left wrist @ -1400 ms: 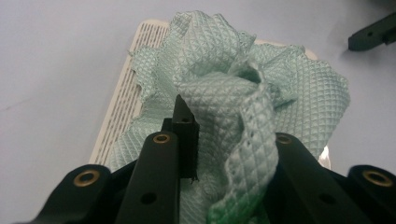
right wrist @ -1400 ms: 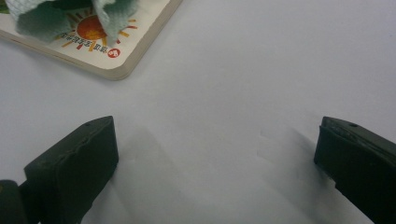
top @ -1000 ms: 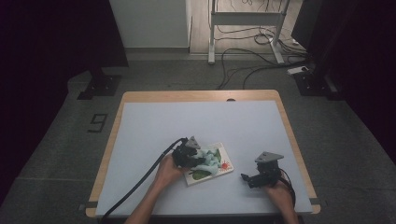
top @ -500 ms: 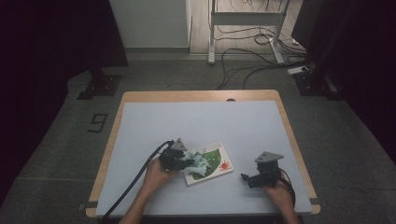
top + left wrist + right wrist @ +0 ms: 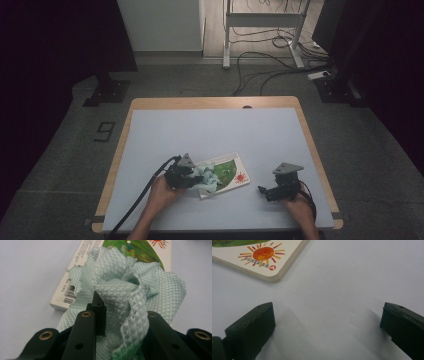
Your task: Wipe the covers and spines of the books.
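From above, the table (image 5: 215, 125) carries a pale blue-grey top with a wooden rim, and the person's 2 forearms come in along its near edge. A picture book (image 5: 227, 172) lies flat near that edge, between the 2 hands. On the book's left part sits a bunched mint-green cloth (image 5: 206, 178), with the left gripper (image 5: 192, 177) right against it. The right gripper (image 5: 265, 191) rests on the table well apart from the book, to its right.

The left gripper view adds what the high view cannot give: the cloth (image 5: 130, 297) has a quilted diamond weave and a stitched hem, its folds are clamped between the 2 black jaws, and it covers the book's (image 5: 75, 282) barcoded edge.

The right gripper view shows that gripper's (image 5: 327, 317) jaws standing wide apart with bare table (image 5: 352, 277) between them, and the book's (image 5: 262, 257) rounded corner with an orange sun printed on it.
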`<act>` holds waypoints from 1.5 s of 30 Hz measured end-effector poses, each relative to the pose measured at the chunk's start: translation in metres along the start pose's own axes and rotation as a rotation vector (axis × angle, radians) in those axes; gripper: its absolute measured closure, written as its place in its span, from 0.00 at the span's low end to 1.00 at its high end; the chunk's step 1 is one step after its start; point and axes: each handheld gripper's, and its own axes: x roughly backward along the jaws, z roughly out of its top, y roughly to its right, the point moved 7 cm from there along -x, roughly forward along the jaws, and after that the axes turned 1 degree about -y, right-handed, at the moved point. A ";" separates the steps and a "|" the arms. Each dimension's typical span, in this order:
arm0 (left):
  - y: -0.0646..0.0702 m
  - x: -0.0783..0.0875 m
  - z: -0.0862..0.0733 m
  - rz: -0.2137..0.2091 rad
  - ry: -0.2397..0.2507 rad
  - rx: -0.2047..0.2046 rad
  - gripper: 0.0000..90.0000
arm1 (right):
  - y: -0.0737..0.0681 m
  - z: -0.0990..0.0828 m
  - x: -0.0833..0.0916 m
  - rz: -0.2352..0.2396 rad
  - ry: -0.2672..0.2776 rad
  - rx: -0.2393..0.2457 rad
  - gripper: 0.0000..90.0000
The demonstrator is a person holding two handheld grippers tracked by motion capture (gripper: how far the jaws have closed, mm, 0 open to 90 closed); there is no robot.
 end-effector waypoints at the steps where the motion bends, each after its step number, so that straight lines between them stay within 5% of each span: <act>1: 0.001 0.001 -0.001 -0.003 -0.001 0.000 0.82 | 0.000 0.000 0.000 0.000 0.000 0.000 0.00; 16: 0.016 -0.004 0.002 -0.023 0.013 -0.002 0.82 | 0.000 0.000 0.000 0.000 0.000 -0.001 0.00; 45: 0.041 -0.069 0.075 -0.090 -0.008 -0.077 0.82 | 0.000 0.000 0.000 0.001 -0.001 -0.002 0.00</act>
